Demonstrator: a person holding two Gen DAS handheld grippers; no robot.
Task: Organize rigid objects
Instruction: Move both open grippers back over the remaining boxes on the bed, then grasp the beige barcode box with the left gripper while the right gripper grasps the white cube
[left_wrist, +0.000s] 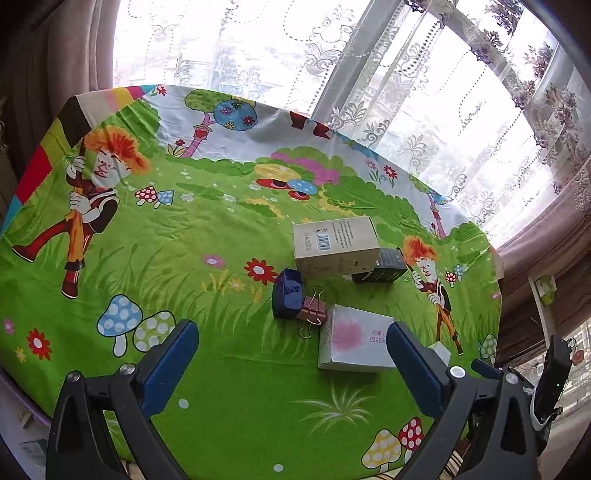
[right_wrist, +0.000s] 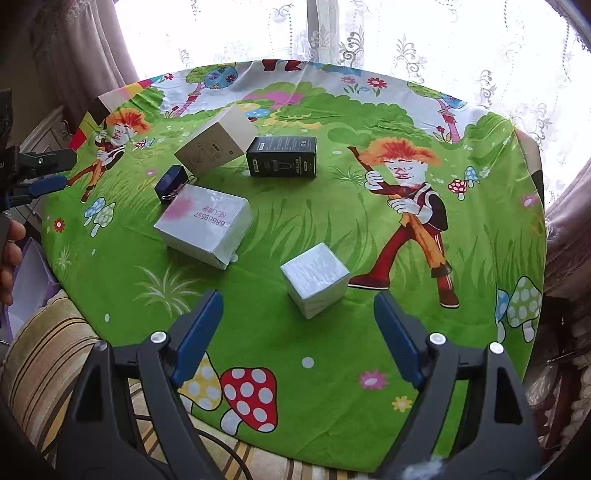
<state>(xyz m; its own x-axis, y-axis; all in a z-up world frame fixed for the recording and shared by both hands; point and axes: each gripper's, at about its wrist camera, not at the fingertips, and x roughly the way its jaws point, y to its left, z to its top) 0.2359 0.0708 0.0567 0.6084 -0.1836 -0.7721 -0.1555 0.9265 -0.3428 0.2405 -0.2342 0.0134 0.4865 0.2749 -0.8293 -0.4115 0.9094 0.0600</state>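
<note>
Several boxes lie on the round table's green cartoon cloth (left_wrist: 147, 258). Ahead of my left gripper (left_wrist: 291, 326), which stands open and empty, are a dark blue case (left_wrist: 288, 299), a pink binder clip (left_wrist: 314, 314), a white box with a pink blot (left_wrist: 354, 343), a beige box (left_wrist: 336, 247) and a black box (left_wrist: 384, 266). My right gripper (right_wrist: 298, 297) is open, its fingers either side of a small white cube (right_wrist: 314, 280) without touching it. The white box (right_wrist: 207, 225), beige box (right_wrist: 218, 144), black box (right_wrist: 282, 157) and blue case (right_wrist: 171, 181) lie beyond.
Lace curtains (left_wrist: 424, 92) and a bright window stand behind the table. A striped cushion (right_wrist: 48, 343) sits below the table's near left edge. The left gripper (right_wrist: 70, 170) and a hand (right_wrist: 11, 251) show at the right wrist view's left edge.
</note>
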